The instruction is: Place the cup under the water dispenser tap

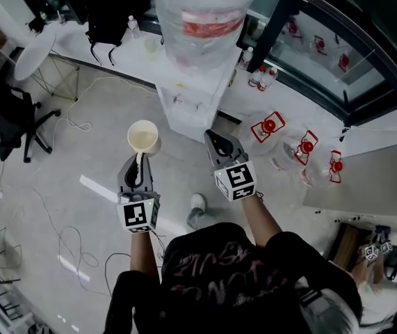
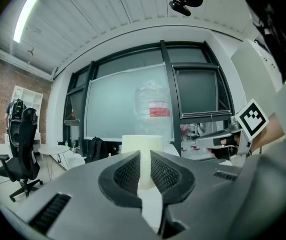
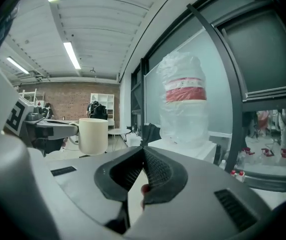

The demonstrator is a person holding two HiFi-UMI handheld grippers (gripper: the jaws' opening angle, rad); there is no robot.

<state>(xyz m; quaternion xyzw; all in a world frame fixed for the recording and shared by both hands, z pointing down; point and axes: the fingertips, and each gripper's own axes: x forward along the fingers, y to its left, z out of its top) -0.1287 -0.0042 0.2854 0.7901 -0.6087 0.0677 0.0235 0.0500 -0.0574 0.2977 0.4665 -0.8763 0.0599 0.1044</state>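
Left gripper (image 1: 138,164) is clamped on the handle of the cream cup (image 1: 143,137), held in the air just short of the white water dispenser (image 1: 192,106). Right gripper (image 1: 218,143) is pinched shut and empty, near the dispenser's front. Loose cables (image 1: 73,125) and an office chair (image 1: 14,127) sit off left, and there's bare floor (image 1: 115,110) ahead.

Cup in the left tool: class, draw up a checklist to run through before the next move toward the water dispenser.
1. Grip of left tool on cup handle: ok.
2. Cup upright: ok.
3. Clearance of right tool from cup: ok, apart.
4. Cup under tap of water dispenser: not ok, short of it.
5. Space under tap free: cannot tell.
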